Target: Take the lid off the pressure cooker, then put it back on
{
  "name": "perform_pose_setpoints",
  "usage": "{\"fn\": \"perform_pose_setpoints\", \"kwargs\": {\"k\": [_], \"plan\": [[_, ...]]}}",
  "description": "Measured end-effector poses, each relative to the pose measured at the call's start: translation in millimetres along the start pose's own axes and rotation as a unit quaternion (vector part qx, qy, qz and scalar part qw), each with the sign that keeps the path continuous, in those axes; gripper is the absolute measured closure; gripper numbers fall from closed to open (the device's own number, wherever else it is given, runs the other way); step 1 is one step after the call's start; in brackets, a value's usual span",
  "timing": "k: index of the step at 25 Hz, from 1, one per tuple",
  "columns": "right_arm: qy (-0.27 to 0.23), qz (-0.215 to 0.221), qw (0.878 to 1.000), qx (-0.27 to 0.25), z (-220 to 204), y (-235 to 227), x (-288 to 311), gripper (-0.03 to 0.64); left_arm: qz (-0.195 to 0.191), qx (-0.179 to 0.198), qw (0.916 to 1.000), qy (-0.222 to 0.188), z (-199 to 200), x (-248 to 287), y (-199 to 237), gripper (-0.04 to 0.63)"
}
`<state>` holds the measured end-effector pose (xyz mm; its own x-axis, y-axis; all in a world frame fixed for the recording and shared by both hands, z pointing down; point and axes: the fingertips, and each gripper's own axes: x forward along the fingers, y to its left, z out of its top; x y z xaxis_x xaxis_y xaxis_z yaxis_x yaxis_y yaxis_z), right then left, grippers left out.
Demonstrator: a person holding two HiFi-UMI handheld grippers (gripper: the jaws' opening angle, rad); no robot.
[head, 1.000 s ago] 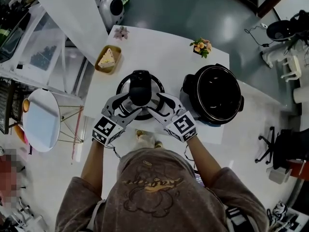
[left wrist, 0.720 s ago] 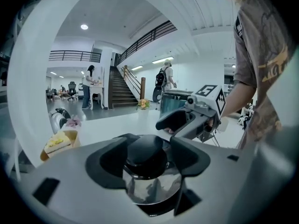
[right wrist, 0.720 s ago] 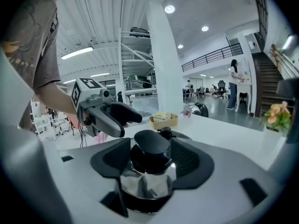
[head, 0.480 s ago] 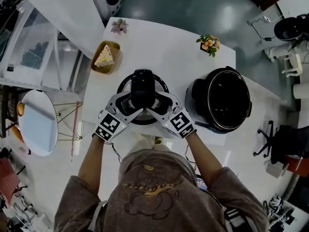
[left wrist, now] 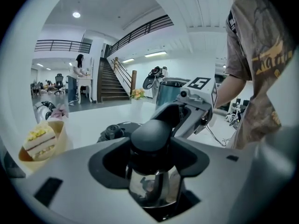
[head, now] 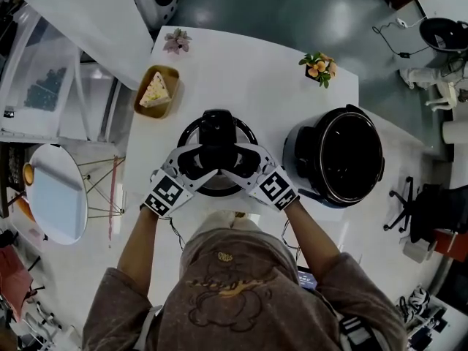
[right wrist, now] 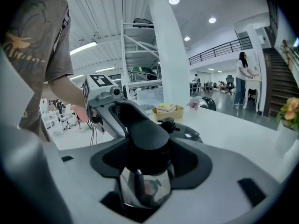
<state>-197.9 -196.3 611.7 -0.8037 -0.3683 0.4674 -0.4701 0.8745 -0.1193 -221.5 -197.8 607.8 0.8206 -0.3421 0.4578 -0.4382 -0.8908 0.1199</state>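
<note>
The pressure cooker's round lid (head: 191, 134) lies on the white table (head: 248, 79), left of the open black pot (head: 291, 152). Its black handle (head: 217, 126) stands up in the middle. My left gripper (head: 208, 161) comes in from the lower left and my right gripper (head: 228, 161) from the lower right. Both close round the near end of that handle. In the left gripper view the handle (left wrist: 152, 134) sits snug between the left gripper's (left wrist: 152, 157) dark pads, whose jaws have just been closing. The right gripper view shows the handle (right wrist: 147, 136) filling the right gripper's (right wrist: 147, 162) jaws the same way.
A slice of cake in a tan tray (head: 156, 90) sits at the table's left edge. Two small flower pieces stand at the far edge, one pink (head: 175, 42) and one orange (head: 319, 66). A round side table (head: 55, 192) is on the floor to the left.
Both grippers have come down and closed in around the lid's handle. The lid and the pot have stayed where they were on the table.
</note>
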Motion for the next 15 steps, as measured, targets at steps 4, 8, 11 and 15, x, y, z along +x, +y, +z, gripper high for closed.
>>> {"fn": "perform_pose_setpoints", "kwargs": {"k": [4, 8, 11, 15], "plan": [[0.002, 0.001, 1.0, 0.004, -0.2, -1.6, 0.4, 0.353, -0.006, -0.002, 1.0, -0.001, 0.2, 0.3, 1.6, 0.33], [0.002, -0.008, 1.0, 0.008, 4.9, -1.3, 0.5, 0.357, -0.01, -0.003, 0.9999, 0.0, 3.5, -2.8, 4.0, 0.331], [-0.013, -0.009, 1.0, 0.023, 18.5, -1.9, -3.1, 0.357, -0.011, 0.005, 0.9999, -0.01, 17.5, -10.1, 6.2, 0.333], [-0.026, -0.02, 0.999, 0.016, 45.0, -1.3, -13.2, 0.357, -0.01, 0.026, 0.9994, -0.019, 43.3, -23.2, 7.0, 0.332]]}}
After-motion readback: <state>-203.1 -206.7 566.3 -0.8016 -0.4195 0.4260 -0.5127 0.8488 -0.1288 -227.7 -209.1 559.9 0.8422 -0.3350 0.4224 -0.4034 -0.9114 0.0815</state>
